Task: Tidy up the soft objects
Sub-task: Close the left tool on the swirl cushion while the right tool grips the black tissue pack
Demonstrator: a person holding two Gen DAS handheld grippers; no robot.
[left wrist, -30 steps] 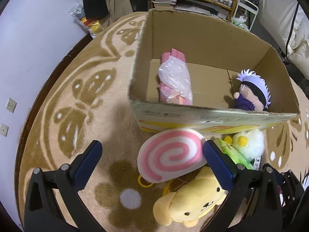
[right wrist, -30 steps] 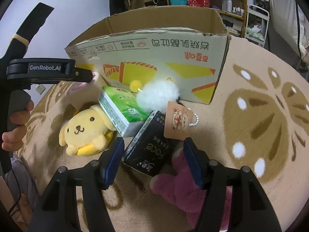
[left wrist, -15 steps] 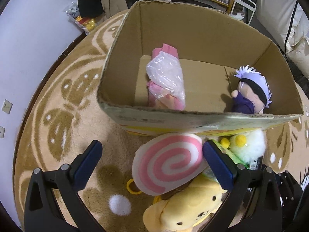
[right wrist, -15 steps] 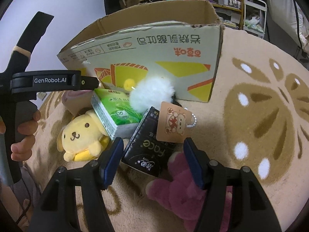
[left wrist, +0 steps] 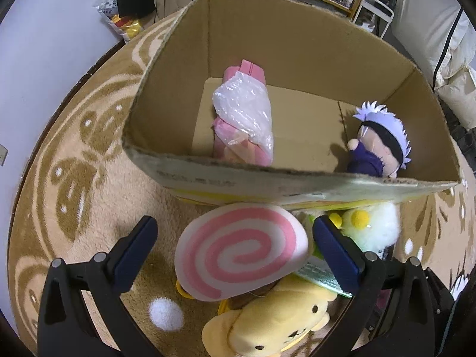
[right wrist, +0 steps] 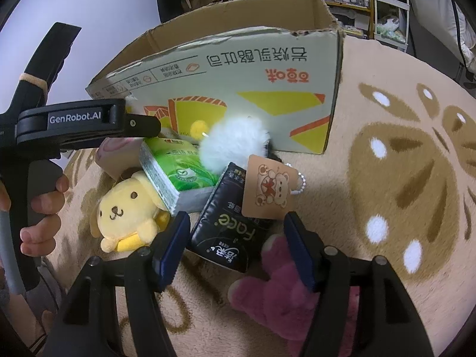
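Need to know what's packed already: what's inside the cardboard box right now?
Inside the cardboard box lie a pink bundle wrapped in clear plastic and a white-haired plush doll in the right corner. The near wall hides the floor strip just behind it.

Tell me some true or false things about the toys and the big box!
1. A doll with purple-white hair sits inside the box. True.
2. The yellow puppy is inside the box. False: it lies on the rug outside.
3. The swirl cushion is pink and white. True.
4. The box holds nothing. False: the doll and a pink bundle are inside.
5. The black packet lies beside a green packet. True.
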